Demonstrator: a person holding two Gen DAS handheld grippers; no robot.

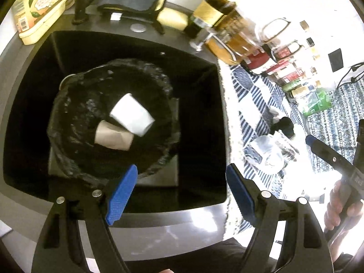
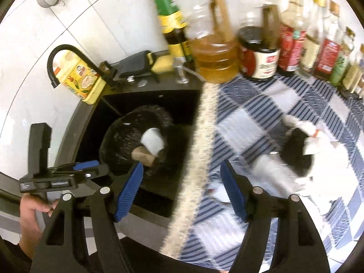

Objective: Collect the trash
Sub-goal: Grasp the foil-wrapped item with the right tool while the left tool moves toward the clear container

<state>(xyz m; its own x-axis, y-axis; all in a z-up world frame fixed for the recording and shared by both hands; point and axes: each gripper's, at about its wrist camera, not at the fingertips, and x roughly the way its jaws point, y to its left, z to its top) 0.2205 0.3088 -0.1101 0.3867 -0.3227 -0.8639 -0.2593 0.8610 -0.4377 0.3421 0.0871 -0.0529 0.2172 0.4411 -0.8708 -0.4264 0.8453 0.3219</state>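
The black sink (image 1: 27,104) takes up most of the left wrist view, and inside it stands a bin lined with a black trash bag (image 1: 75,118). Already in the bag lie a white paper cup (image 1: 132,115) on its side and a brown paper cup (image 1: 112,136) touching it from below. To the right, the surface carries a blue-and-white striped cloth (image 2: 245,122) with more to collect: a crumpled clear plastic piece (image 1: 267,153) and, just beyond it, a black-and-white soft item (image 2: 298,150), too blurred to name for certain.

The left hand-held gripper (image 1: 182,193) hovers over the near sink rim, jaws spread with nothing between them. The right hand-held gripper (image 2: 182,188) is likewise spread and empty, poised above the fringed edge of the cloth.

My reading: the next pickup falls to the right one. It would do well to come down straight over the clear plastic, straddle its bulk rather than a loose flap, and close firmly, since thin plastic slips and springs. Keep clear of the oil bottle (image 2: 213,54) and jars (image 2: 261,54) at the back.
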